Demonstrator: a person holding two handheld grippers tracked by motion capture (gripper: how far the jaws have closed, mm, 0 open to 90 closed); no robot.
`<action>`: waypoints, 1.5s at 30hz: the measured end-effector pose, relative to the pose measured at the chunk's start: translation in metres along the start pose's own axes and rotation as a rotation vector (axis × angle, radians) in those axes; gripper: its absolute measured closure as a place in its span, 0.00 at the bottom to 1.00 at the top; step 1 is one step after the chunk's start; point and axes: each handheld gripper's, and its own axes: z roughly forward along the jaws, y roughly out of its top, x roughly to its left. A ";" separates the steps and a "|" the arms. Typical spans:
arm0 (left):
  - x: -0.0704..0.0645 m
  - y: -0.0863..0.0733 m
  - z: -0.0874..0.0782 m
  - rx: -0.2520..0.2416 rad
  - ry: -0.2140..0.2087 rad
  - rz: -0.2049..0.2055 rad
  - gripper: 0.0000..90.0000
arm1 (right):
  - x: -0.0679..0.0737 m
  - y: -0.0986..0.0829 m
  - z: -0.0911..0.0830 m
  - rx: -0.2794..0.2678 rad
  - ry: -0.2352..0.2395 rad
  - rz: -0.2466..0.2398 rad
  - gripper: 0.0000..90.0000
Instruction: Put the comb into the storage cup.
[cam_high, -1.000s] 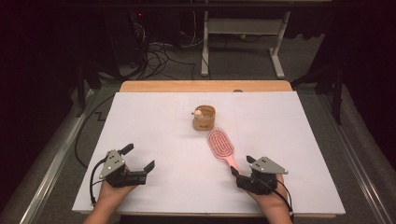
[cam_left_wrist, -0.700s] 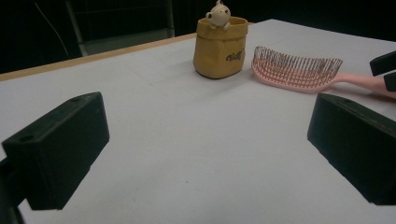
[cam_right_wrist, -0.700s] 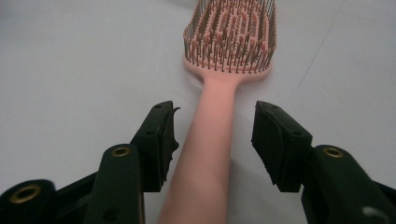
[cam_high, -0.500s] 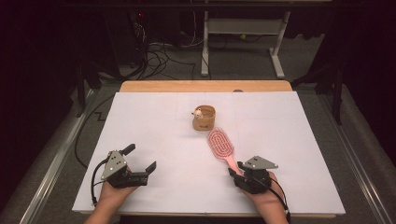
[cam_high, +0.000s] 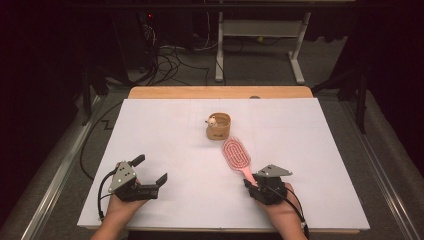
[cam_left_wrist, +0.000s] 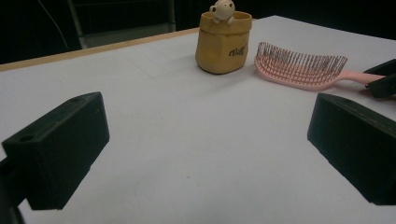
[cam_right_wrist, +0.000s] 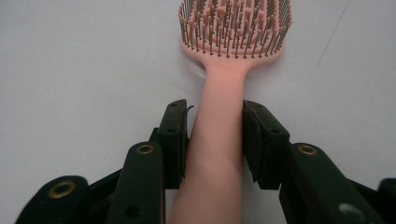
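The right gripper (cam_high: 253, 184) sits at the near right of the white table (cam_high: 150, 130), its jaws closed in against the handle of a pink hairbrush (cam_right_wrist: 219, 135) — in the right gripper view both pads touch the handle's sides. The brush lies flat, bristles up, its head (cam_high: 236, 153) pointing away toward the table's middle. The left gripper (cam_high: 149, 175) rests at the near left, well apart from the brush, jaws spread wide with nothing between them. Just beyond the brush head stands a small tan pouch-like cup (cam_high: 219, 126) — a little pale figure (cam_left_wrist: 222, 10) perches on its rim. Cables lie on the floor beyond the table.
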 end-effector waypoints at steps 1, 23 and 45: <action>0.000 0.000 0.000 0.000 0.001 0.001 0.00 | -0.001 0.000 -0.001 0.002 -0.004 -0.005 0.72; 0.003 0.000 -0.002 0.007 0.004 -0.024 0.00 | -0.013 -0.016 -0.021 0.020 0.018 -0.022 0.74; 0.006 -0.002 0.000 -0.003 0.013 -0.017 0.01 | -0.033 -0.045 -0.052 0.014 0.049 -0.028 0.74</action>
